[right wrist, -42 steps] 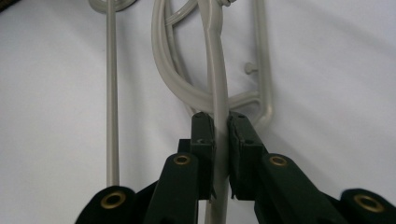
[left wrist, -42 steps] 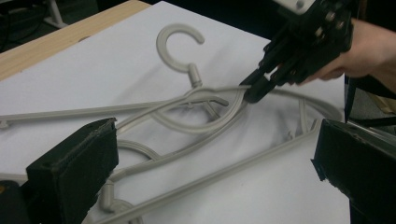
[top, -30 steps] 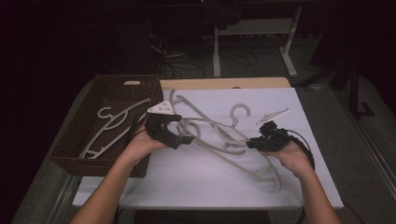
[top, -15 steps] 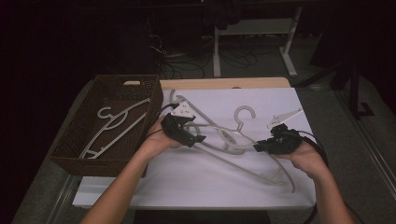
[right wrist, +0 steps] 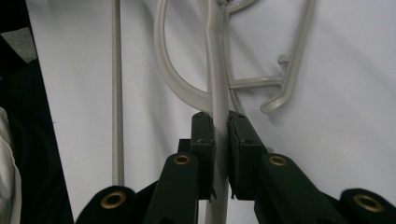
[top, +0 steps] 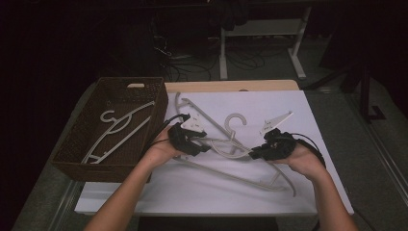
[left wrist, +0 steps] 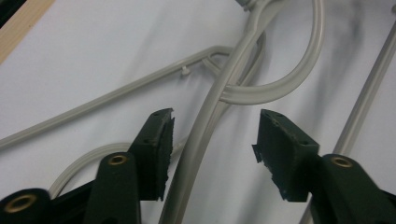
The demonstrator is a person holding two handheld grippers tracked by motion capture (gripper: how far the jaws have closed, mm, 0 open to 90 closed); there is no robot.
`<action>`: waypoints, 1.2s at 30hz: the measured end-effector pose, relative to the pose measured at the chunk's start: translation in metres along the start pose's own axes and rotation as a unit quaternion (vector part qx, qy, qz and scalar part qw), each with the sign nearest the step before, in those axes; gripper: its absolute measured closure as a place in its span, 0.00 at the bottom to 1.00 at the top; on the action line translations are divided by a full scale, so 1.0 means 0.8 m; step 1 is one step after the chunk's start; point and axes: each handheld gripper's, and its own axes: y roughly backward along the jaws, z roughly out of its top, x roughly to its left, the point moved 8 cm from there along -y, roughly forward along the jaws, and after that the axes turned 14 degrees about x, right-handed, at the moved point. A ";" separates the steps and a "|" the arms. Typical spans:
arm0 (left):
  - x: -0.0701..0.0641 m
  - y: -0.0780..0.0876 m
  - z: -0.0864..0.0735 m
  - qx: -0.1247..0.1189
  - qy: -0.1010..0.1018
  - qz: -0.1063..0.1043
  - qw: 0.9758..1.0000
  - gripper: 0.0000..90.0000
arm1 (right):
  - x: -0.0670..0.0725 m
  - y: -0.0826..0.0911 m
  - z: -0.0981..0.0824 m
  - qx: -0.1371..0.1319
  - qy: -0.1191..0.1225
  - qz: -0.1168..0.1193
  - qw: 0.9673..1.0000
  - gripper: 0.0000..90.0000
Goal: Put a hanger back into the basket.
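Several pale grey plastic hangers (top: pixel 226 144) lie tangled on the white table top (top: pixel 288 101). My left gripper (top: pixel 203 148) reaches into the tangle from the left. In the left gripper view, one hanger arm (left wrist: pixel 205 121) runs between the jaws of my left gripper (left wrist: pixel 212 126). The arm lies close to the left pad (left wrist: pixel 166 140) and clear of the right one. These jaws have just been closing and still stand apart. My right gripper (top: pixel 253 154) comes in from the right. In the right gripper view, my right gripper (right wrist: pixel 219 119) is shut on a straight hanger bar (right wrist: pixel 217 60).
A brown wicker basket (top: pixel 77 159) stands at the table's left with one hanger (top: pixel 120 130) inside. A long hanger arm (top: pixel 231 175) stretches toward the front of the table. A wooden strip (top: pixel 231 85) borders the far edge, with dark floor and table legs beyond.
My left gripper has moved right into the hanger tangle, and its jaws have narrowed around a hanger arm. The held hanger and the right hand have shifted a little.
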 end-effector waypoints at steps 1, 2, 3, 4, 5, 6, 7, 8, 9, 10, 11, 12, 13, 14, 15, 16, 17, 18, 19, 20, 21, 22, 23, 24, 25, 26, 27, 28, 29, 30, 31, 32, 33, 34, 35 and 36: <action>-0.001 0.000 -0.001 0.001 -0.001 0.001 1.000 0.60 | 0.001 0.000 0.001 0.001 0.002 0.002 1.000 0.90; -0.001 -0.001 -0.001 0.001 0.000 0.001 1.000 0.62 | 0.003 -0.001 0.002 0.002 0.005 0.003 1.000 0.90; -0.001 -0.001 -0.002 0.004 -0.003 0.001 1.000 0.64 | 0.003 -0.001 0.003 0.002 0.008 0.004 1.000 0.90; -0.001 -0.002 -0.003 0.006 -0.003 0.002 1.000 0.68 | 0.005 -0.002 0.003 0.004 0.009 0.006 1.000 0.90; -0.001 -0.002 -0.004 0.007 -0.005 0.002 1.000 0.70 | 0.005 -0.003 0.004 0.006 0.012 0.008 1.000 0.90; -0.001 -0.002 -0.004 0.008 -0.006 0.002 1.000 0.71 | 0.006 -0.004 0.004 0.006 0.013 0.010 1.000 0.90; -0.002 -0.002 -0.004 0.009 -0.007 0.003 1.000 0.73 | 0.006 -0.004 0.004 0.006 0.014 0.011 1.000 0.90; -0.002 -0.002 -0.004 0.010 -0.009 0.004 1.000 0.74 | 0.007 -0.004 0.005 0.006 0.016 0.012 1.000 0.90; -0.003 -0.002 -0.005 0.010 -0.010 0.005 1.000 0.76 | 0.007 -0.004 0.005 0.007 0.019 0.013 1.000 0.90; -0.002 -0.002 -0.005 0.010 -0.011 0.008 1.000 0.79 | 0.007 -0.003 0.006 0.008 0.021 0.014 1.000 0.90; -0.002 -0.001 -0.005 0.011 -0.012 0.009 1.000 0.81 | 0.007 -0.003 0.006 0.008 0.023 0.015 1.000 0.90; -0.003 -0.001 -0.006 0.011 -0.012 0.007 1.000 0.81 | 0.007 -0.003 0.007 0.009 0.024 0.016 1.000 0.90; -0.003 -0.001 -0.006 0.012 -0.014 0.007 1.000 0.82 | 0.007 -0.003 0.007 0.010 0.026 0.017 0.999 0.90; -0.004 -0.001 -0.007 0.014 -0.018 0.007 1.000 0.82 | 0.007 -0.003 0.008 0.010 0.028 0.017 0.999 0.90; -0.006 -0.001 -0.008 0.018 -0.021 0.004 1.000 0.83 | 0.006 -0.003 0.008 0.011 0.031 0.019 0.999 0.90; -0.007 -0.001 -0.009 0.021 -0.026 0.003 0.999 0.84 | 0.006 -0.004 0.007 0.013 0.033 0.021 0.999 0.90; -0.008 -0.002 -0.009 0.021 -0.029 0.001 0.999 0.84 | 0.006 -0.004 0.007 0.014 0.034 0.024 0.999 0.90; -0.010 -0.001 -0.010 0.023 -0.034 -0.003 0.999 0.85 | 0.006 -0.005 0.007 0.015 0.037 0.025 0.999 0.90; -0.012 -0.001 -0.010 0.024 -0.039 -0.009 0.999 0.86 | 0.005 -0.005 0.006 0.017 0.041 0.027 0.999 0.90; -0.014 -0.001 -0.010 0.025 -0.042 -0.013 0.999 0.87 | 0.005 -0.005 0.005 0.017 0.044 0.029 0.998 0.90; -0.017 0.000 -0.010 0.024 -0.046 -0.019 0.998 0.87 | 0.004 -0.005 0.004 0.016 0.044 0.029 0.998 0.89; -0.019 0.001 -0.010 0.023 -0.049 -0.025 0.998 0.88 | 0.003 -0.005 0.003 0.015 0.045 0.028 0.998 0.89; -0.021 0.002 -0.010 0.021 -0.049 -0.031 0.998 0.89 | 0.002 -0.004 0.002 0.015 0.044 0.029 0.998 0.88; -0.023 0.003 -0.009 0.018 -0.047 -0.036 0.998 0.90 | 0.000 -0.003 0.002 0.012 0.042 0.027 0.999 0.87; -0.023 0.005 -0.009 0.016 -0.044 -0.040 0.998 0.90 | -0.002 -0.002 0.002 0.010 0.040 0.028 0.999 0.87; -0.024 0.006 -0.009 0.013 -0.041 -0.045 0.998 0.90 | -0.002 -0.002 0.002 0.008 0.040 0.029 0.999 0.87; -0.024 0.006 -0.009 0.013 -0.041 -0.045 0.998 0.91 | -0.002 -0.002 0.002 0.008 0.040 0.029 0.999 0.87; -0.024 0.009 -0.010 0.010 -0.036 -0.052 0.998 0.91 | -0.003 -0.001 0.004 0.003 0.042 0.029 0.999 0.85; -0.025 0.010 -0.011 0.007 -0.032 -0.054 0.998 0.91 | -0.003 -0.001 0.004 0.002 0.042 0.029 0.999 0.85; -0.025 0.011 -0.011 0.004 -0.027 -0.058 0.998 0.91 | -0.004 -0.001 0.005 -0.001 0.040 0.027 0.999 0.83; -0.025 0.012 -0.012 0.004 -0.024 -0.061 0.998 0.91 | -0.005 -0.001 0.005 -0.005 0.034 0.028 0.999 0.80; -0.025 0.013 -0.012 0.004 -0.023 -0.063 0.998 0.91 | -0.005 0.000 0.006 -0.007 0.031 0.029 0.999 0.76; -0.025 0.015 -0.012 0.000 -0.019 -0.066 0.998 0.91 | -0.006 0.001 0.006 -0.010 0.028 0.027 0.999 0.72; -0.025 0.017 -0.012 0.001 -0.017 -0.068 0.998 0.91 | -0.007 0.003 0.006 -0.015 0.025 0.026 0.999 0.67; -0.025 0.019 -0.012 0.001 -0.015 -0.067 0.998 0.91 | -0.006 0.005 0.007 -0.020 0.022 0.025 0.999 0.62; -0.025 0.020 -0.012 0.000 -0.015 -0.066 0.998 0.91 | -0.007 0.007 0.007 -0.027 0.020 0.019 0.999 0.57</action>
